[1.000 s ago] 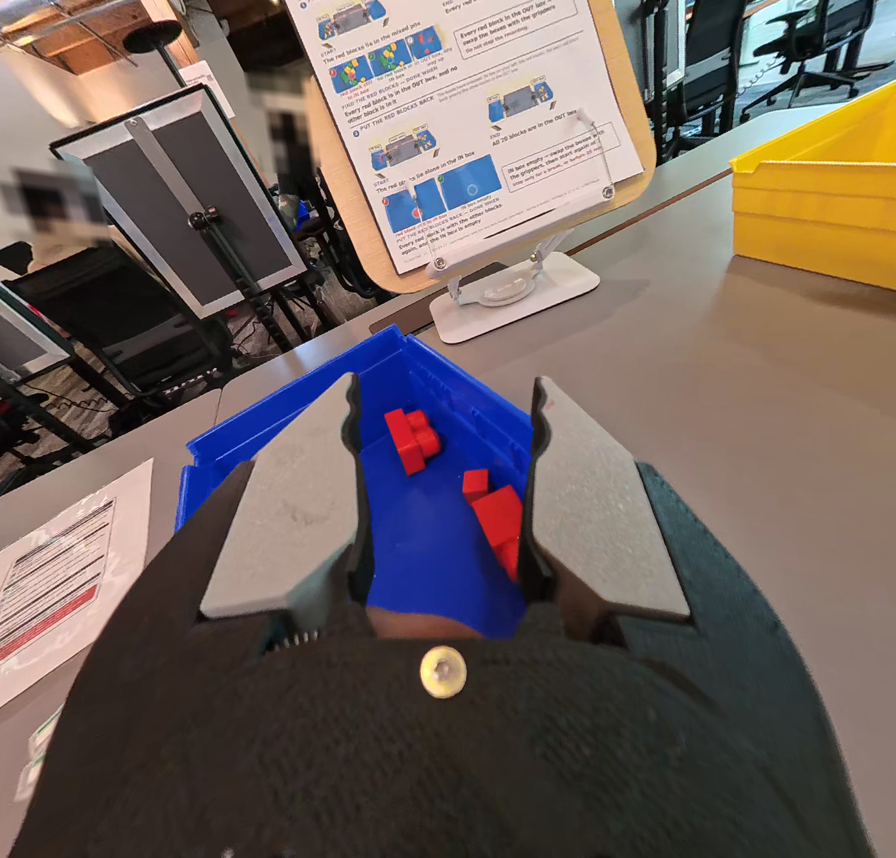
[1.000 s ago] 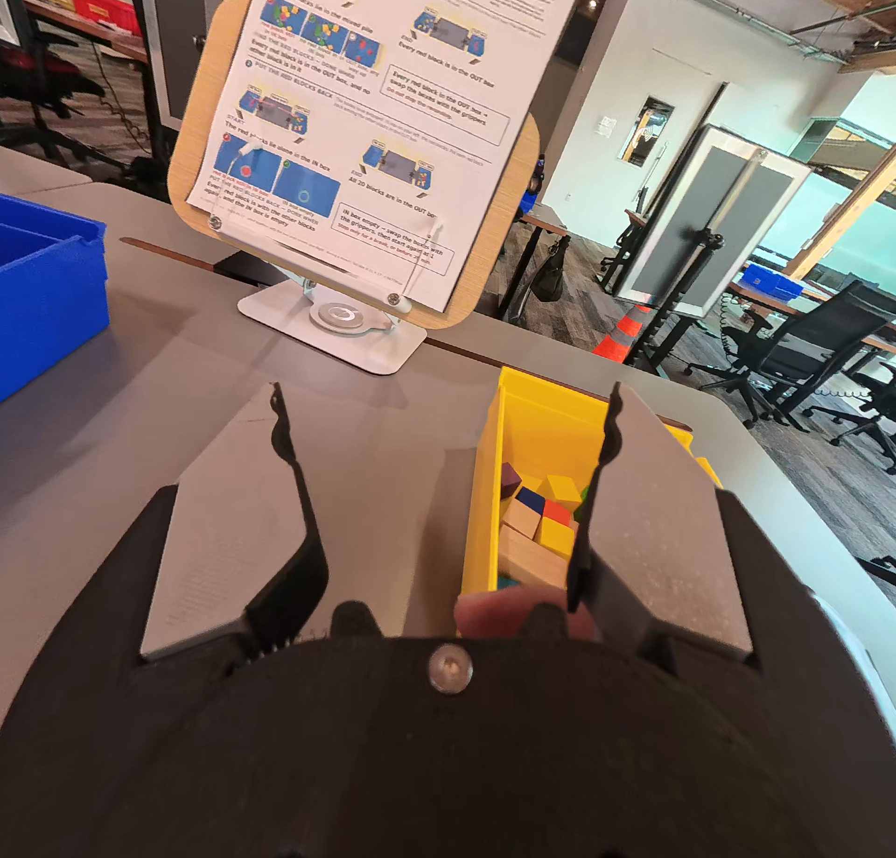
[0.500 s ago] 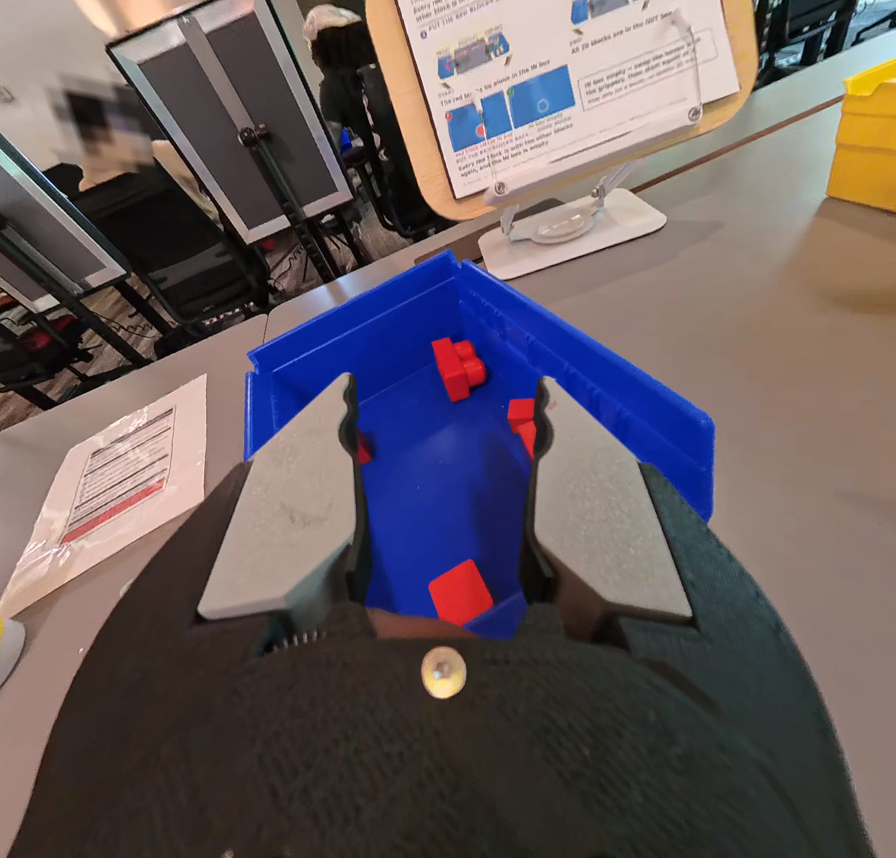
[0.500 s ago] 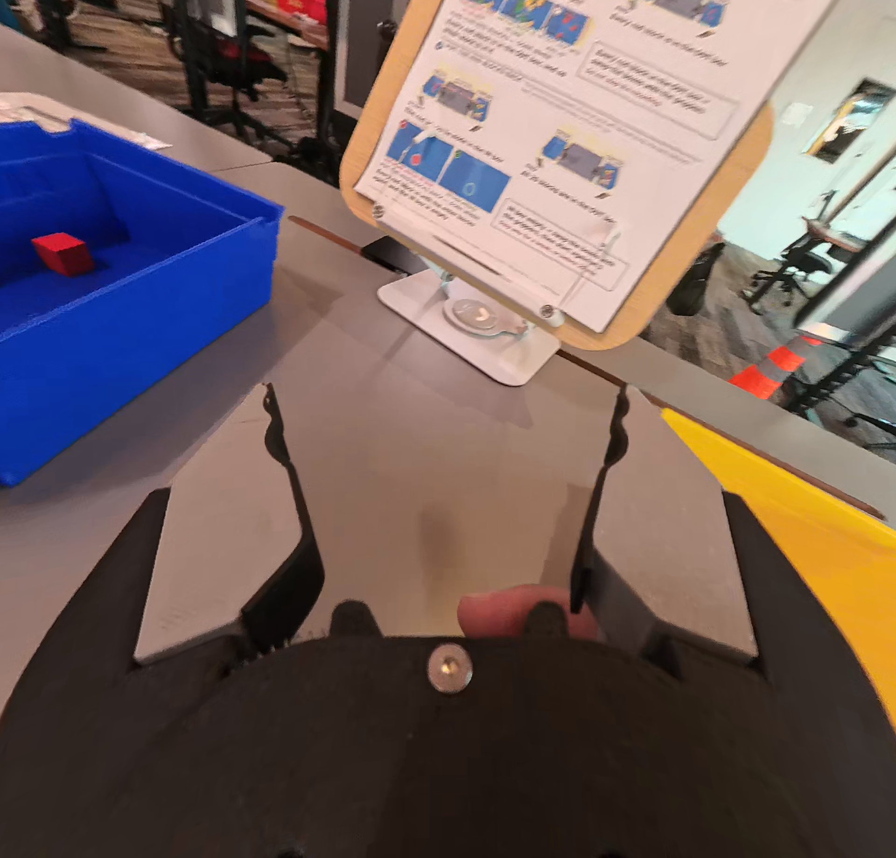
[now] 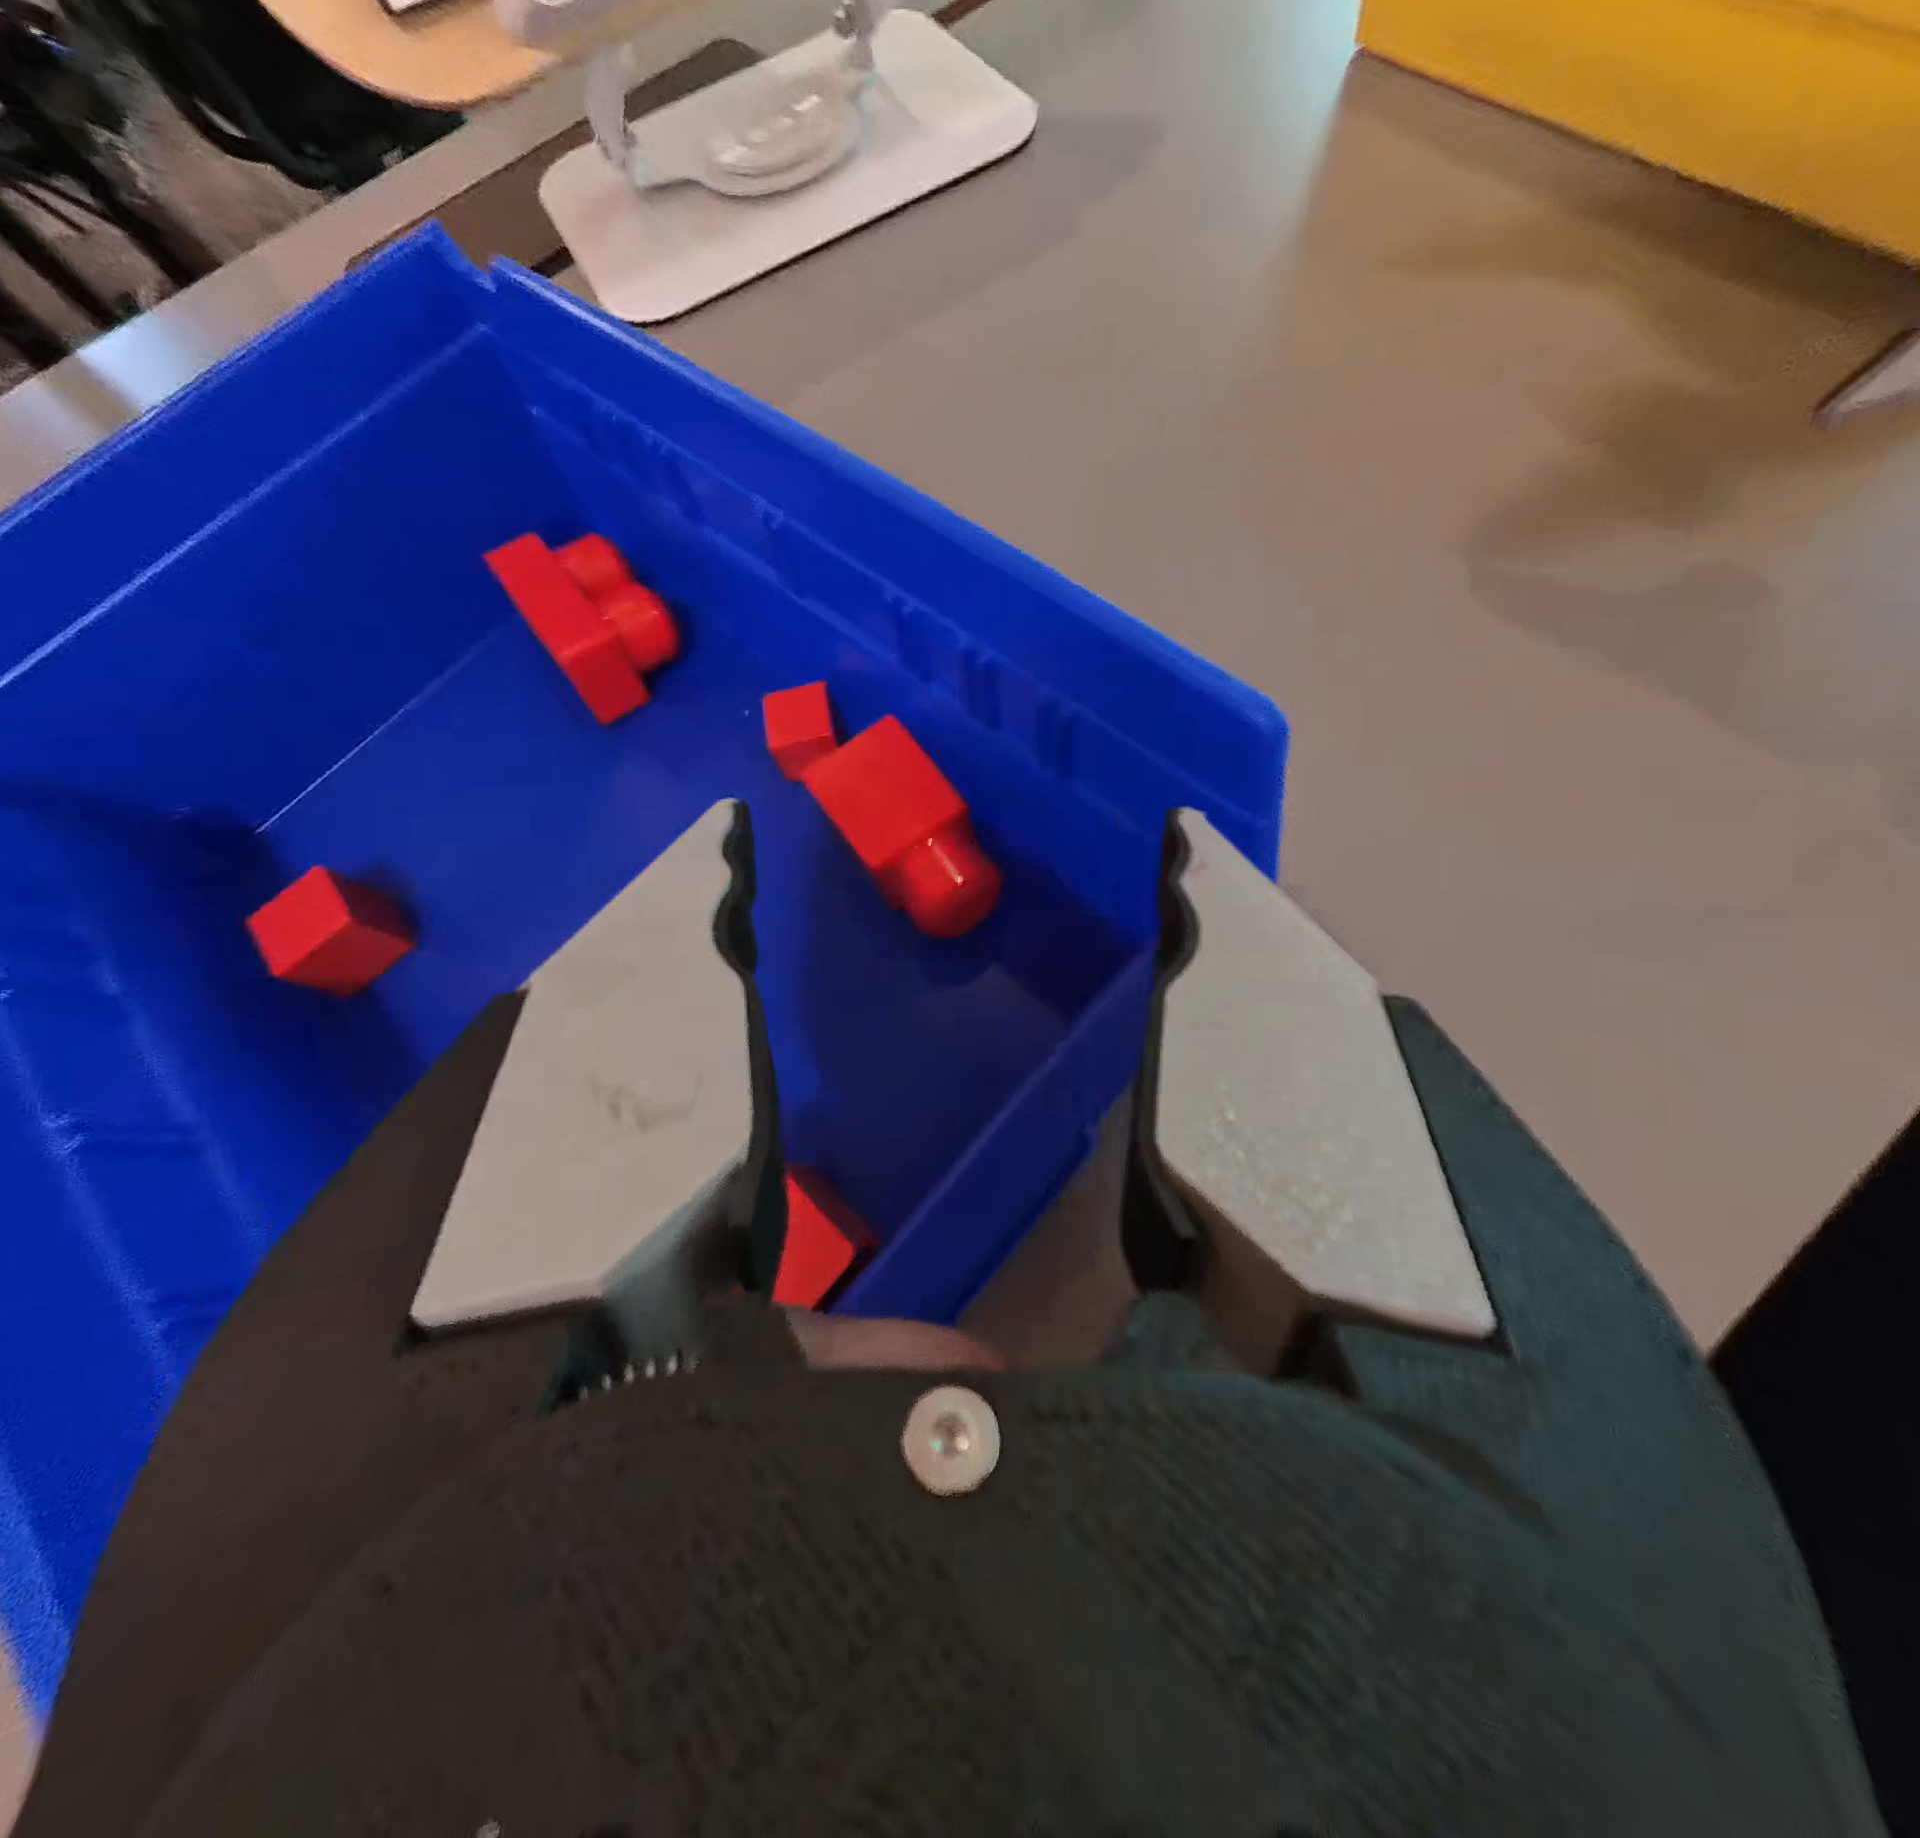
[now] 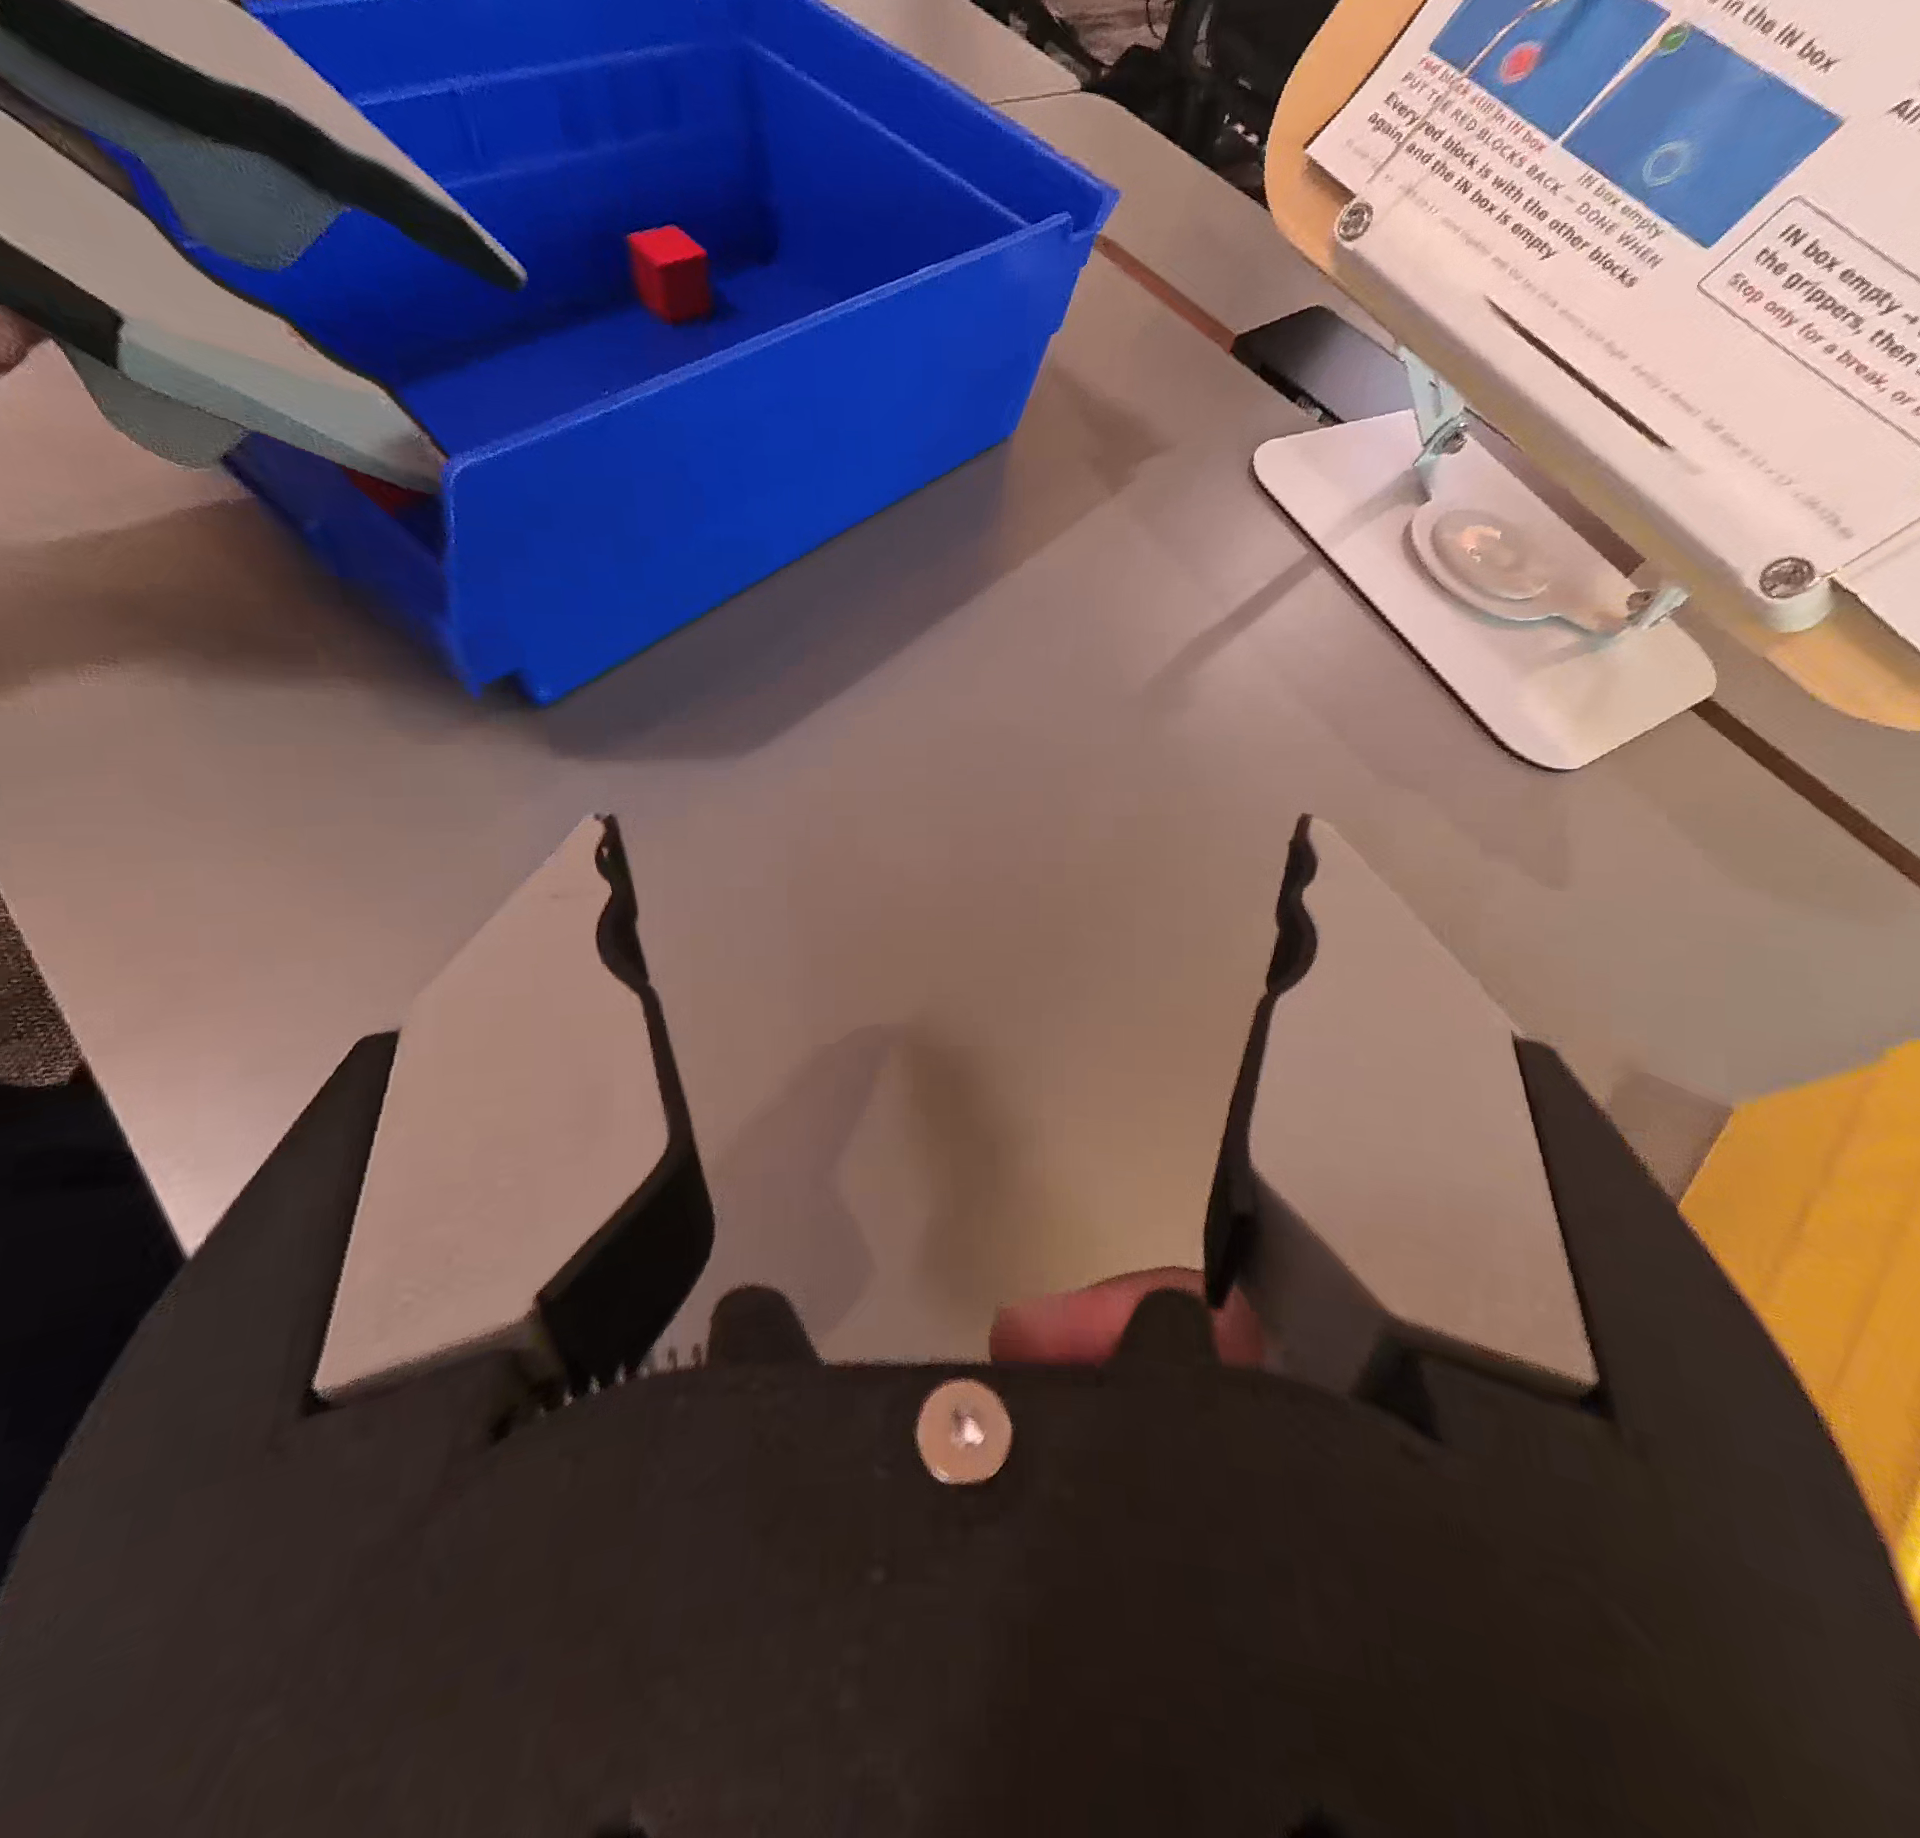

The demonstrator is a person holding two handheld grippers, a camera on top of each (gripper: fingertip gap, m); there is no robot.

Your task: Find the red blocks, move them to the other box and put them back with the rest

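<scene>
Five red blocks (image 5: 883,801) lie scattered in the blue box (image 5: 935,583), apparently awaiting return to the yellow box (image 5: 1662,53); the left gripper (image 5: 951,853) hangs over them, spread and empty; the right gripper (image 6: 951,853), wide open, holds nothing above bare table (image 6: 935,749).

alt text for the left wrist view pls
Open left tongs hover over the near corner of a blue plastic box holding five red blocks. Beyond on the grey table are a white stand base and a yellow plastic box.
</scene>
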